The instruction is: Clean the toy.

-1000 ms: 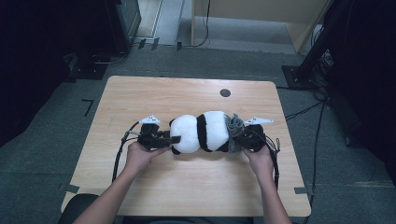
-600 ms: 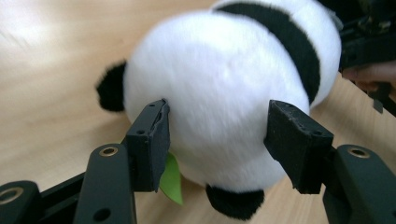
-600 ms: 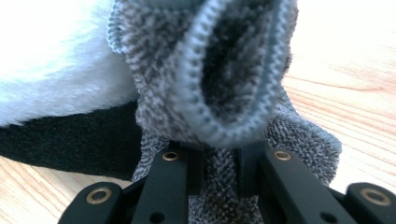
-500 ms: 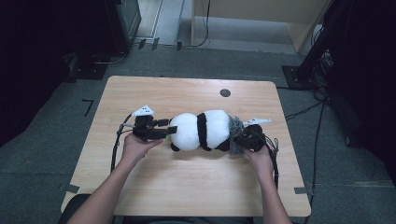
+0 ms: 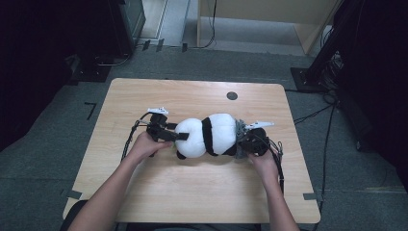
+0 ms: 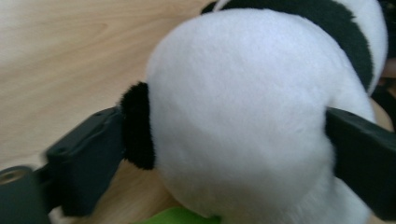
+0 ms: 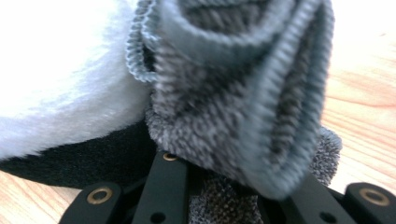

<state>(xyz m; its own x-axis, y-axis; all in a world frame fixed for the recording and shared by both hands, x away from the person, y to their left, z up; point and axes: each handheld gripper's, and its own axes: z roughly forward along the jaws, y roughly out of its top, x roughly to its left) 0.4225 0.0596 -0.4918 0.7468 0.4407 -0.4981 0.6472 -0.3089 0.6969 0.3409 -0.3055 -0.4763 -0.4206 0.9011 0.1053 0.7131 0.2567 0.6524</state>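
Pale wooden table (image 5: 144, 192) carries the plush panda (image 5: 207, 136) lengthwise between both grippers, its head inside the left gripper's (image 5: 168, 134) just-widened jaws (pads flanking, hardly squeezing), while the right gripper (image 5: 243, 144) stays pinched on grey cloth (image 7: 243, 93).

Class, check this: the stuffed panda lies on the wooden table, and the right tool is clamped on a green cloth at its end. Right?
Not quite. The cloth is grey, as the right gripper view shows. The right tool is clamped on it, and the panda lies on the wooden table.
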